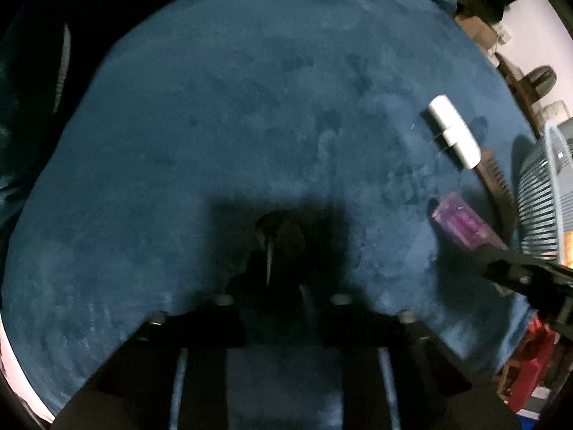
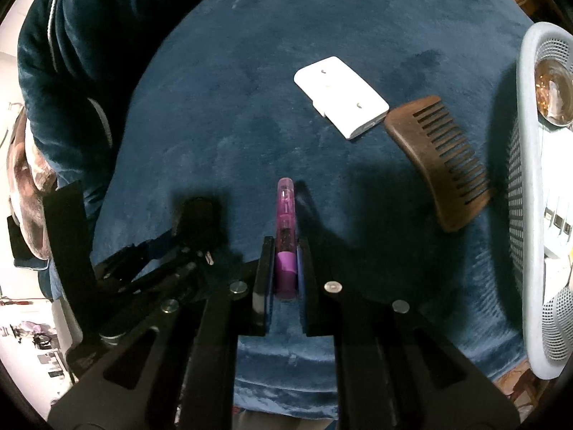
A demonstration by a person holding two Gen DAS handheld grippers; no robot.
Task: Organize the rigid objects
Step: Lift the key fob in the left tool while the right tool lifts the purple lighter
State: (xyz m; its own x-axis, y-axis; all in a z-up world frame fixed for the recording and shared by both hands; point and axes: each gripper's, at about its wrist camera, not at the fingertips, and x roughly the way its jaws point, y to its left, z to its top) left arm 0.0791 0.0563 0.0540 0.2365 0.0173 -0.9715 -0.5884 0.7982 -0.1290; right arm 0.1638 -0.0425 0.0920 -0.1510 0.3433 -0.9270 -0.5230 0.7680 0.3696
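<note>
My right gripper (image 2: 285,251) is shut on a purple translucent lighter (image 2: 285,225), held just above the blue velvet cloth (image 2: 215,125); the lighter also shows in the left wrist view (image 1: 462,222). A white flat adapter (image 2: 340,102) lies ahead, also seen in the left wrist view (image 1: 454,130). A brown wooden comb (image 2: 438,161) lies to its right. My left gripper (image 1: 275,243) is shut on a small dark object whose identity I cannot tell; it shows at the left of the right wrist view (image 2: 197,229).
A pale blue perforated basket (image 2: 530,186) stands at the right edge of the cloth and holds a glass item and white pieces; it also shows in the left wrist view (image 1: 537,193). A person in a dark top (image 2: 71,36) sits behind the cloth.
</note>
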